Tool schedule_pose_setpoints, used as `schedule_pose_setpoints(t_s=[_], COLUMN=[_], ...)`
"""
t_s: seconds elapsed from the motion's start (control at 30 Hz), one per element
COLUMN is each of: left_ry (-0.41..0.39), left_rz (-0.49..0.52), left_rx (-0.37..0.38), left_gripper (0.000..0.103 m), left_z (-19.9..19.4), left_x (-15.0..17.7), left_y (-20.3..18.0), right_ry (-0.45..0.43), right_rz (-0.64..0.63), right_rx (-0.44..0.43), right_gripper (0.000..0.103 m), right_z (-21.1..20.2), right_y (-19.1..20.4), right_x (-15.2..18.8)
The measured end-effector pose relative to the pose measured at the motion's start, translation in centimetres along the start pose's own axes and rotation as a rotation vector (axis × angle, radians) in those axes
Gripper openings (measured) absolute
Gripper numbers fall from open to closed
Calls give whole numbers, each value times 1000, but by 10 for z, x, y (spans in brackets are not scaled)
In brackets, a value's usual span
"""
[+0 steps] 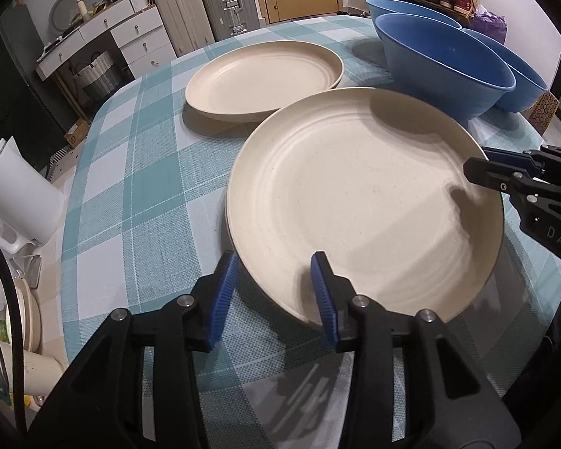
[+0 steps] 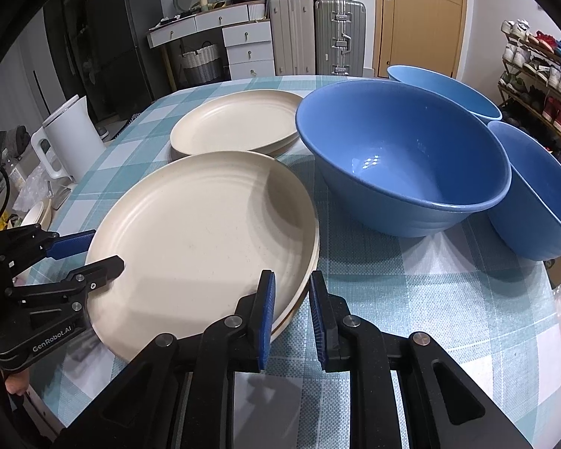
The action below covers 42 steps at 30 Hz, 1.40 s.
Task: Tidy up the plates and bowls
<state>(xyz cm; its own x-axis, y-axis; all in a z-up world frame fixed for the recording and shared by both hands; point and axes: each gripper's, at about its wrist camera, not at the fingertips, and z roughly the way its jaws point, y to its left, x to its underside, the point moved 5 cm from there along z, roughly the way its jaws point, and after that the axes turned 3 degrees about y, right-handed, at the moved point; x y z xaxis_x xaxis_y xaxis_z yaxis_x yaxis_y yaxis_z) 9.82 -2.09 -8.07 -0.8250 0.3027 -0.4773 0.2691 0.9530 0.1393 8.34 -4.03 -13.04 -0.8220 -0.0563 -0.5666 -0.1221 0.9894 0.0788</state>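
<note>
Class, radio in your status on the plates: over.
Left gripper open, straddling near plate rim. Right gripper shut on that rim. Near blue bowl close beside, not blocking.

Left tool point(image 1: 275, 292), black plastic arms with ribbed blue pads, angles steeply down, its jaws parted, one pad on either side of a rim and neither pressing on it. Right tool point(image 2: 291, 312), same black-and-blue build, tilts down too, pads drawn close, pinched on an edge. A bit of hand point(image 2: 17, 387) shows under the left tool's body.
</note>
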Motion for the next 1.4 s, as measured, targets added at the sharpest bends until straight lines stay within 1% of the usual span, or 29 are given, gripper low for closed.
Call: schedule_pose_setpoints(t_s=[0.07,0.17,0.3,0.33,0.37,0.4,0.43,0.5,0.57,0.63,0.7,0.73,0.77,0.8,0.87,0.9,0.97,1.0,1.07,1.2,1.4], left_ry=[1,3,6,4,3,2,-3,-9,-22,-33,-44,-50,-54,-58,-65,-71,-81,-90,-110,-137,-158], left_rz=[2,7,-4,-7,-12,-16,-21,-30,-40,-49,-62,-72,-79,-88,-103,-111,-122,-129,-141,-170,-208], left_rx=[-2,-2,13,18,20,19,18,20,20,19,22,24,25,26,25,24,13,6,0,3,-23], left_gripper=[43,46,48,51,55,58,60,66,74,77,78,78,79,79,80,80,88,91,103,103,103], left_z=[1,2,1,1,0,0,-1,-3,-7,-10,-14,-17,-19,-21,-25,-28,-32,-35,-41,-51,-57], left_x=[0,0,-1,-1,-2,-2,-2,-3,-5,-6,-8,-9,-9,-10,-10,-11,-12,-12,-13,-15,-18], left_y=[-1,-3,-3,-3,-2,-2,-1,0,2,3,6,8,10,12,15,18,21,23,27,33,40], right_ry=[1,2,-8,-14,-18,-23,-32,-48,-54,-61,-77,-87,-96,-101,-118,-128,-151,-165,-179,-204,-241], right_rz=[0,3,-5,-8,-10,-12,-14,-15,-16,-18,-17,-17,-18,-19,-24,-28,-36,-39,-47,-68,-97], right_rx=[-1,-6,-11,-13,-15,-17,-18,-21,-24,-29,-49,-59,-61,-59,-48,-39,-24,-15,-6,4,5], right_gripper=[18,19,23,25,28,34,37,48,52,59,73,76,81,84,87,91,96,99,101,101,102], right_z=[0,1,-2,-4,-5,-7,-9,-14,-17,-20,-25,-28,-30,-31,-37,-39,-45,-48,-53,-64,-77], right_y=[0,-1,-1,-1,-1,0,0,0,0,3,3,4,5,6,8,10,11,11,12,14,16], right_x=[1,2,1,0,-1,-1,-2,-3,-3,-4,-6,-6,-7,-8,-10,-12,-14,-16,-20,-31,-50])
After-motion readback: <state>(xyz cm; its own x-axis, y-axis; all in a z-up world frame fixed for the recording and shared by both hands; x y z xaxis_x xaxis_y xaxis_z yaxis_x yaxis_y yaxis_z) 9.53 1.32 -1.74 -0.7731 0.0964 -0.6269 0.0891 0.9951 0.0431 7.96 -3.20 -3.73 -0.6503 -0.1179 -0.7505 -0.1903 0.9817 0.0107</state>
